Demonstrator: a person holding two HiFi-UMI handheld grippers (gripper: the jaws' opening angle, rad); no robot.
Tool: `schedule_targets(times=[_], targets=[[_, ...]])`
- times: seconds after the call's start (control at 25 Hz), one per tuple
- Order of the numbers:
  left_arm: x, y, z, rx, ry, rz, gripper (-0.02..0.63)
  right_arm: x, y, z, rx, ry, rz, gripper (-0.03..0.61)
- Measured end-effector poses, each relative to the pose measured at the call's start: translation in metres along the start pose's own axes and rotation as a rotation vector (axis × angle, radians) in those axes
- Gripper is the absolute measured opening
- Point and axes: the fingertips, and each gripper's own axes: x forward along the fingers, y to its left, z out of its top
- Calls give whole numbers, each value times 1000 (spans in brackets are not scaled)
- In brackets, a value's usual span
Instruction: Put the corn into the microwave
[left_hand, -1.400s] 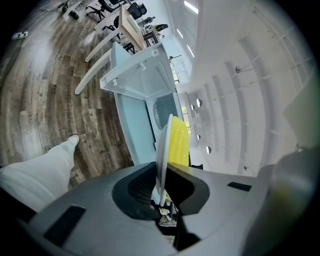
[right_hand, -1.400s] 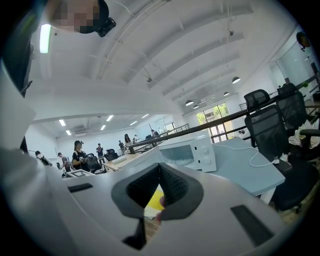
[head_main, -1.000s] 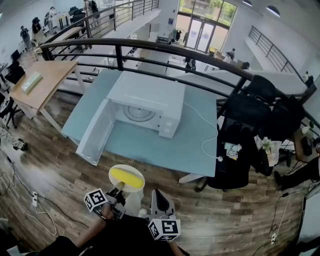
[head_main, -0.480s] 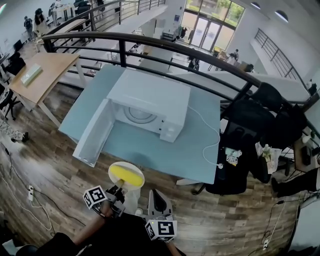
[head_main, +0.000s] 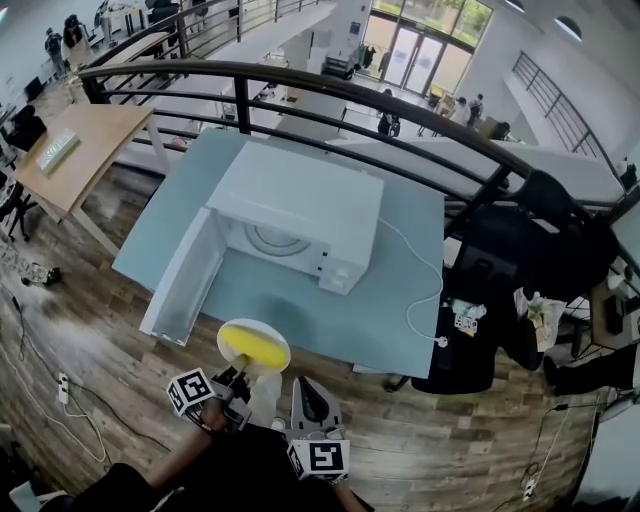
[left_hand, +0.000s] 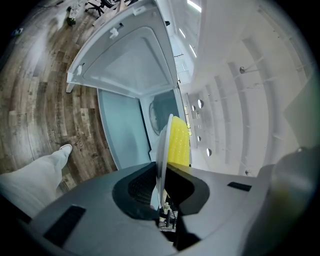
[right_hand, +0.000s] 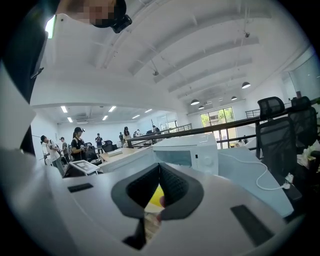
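Observation:
A white microwave (head_main: 300, 215) stands on a light blue table (head_main: 400, 300), its door (head_main: 185, 275) swung open to the left. My left gripper (head_main: 237, 378) is shut on the rim of a white plate (head_main: 253, 345), and a yellow corn cob (head_main: 245, 350) lies on the plate. The plate hangs just off the table's near edge, in front of the open cavity. The left gripper view shows the plate (left_hand: 162, 160) edge-on between the jaws, with the corn (left_hand: 178, 142), the door (left_hand: 132, 60) and the turntable (left_hand: 161, 110) beyond. My right gripper (head_main: 305, 400) is shut and empty, just right of the left one.
A white cable (head_main: 415, 270) runs from the microwave over the table's right side. Black office chairs (head_main: 490, 290) stand to the right. A black railing (head_main: 330, 95) runs behind the table, and a wooden desk (head_main: 75, 150) stands far left. The floor is wood.
Both grippers and the plate with the corn have moved closer to the table's near edge and the open microwave. The grip on the plate is unchanged.

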Motion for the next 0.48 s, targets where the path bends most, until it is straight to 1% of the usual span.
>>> schedule_targets(times=[0.48], targets=[[54,-11,41,-13,-4,18,29,46,-27,11,11,35,-25,9]])
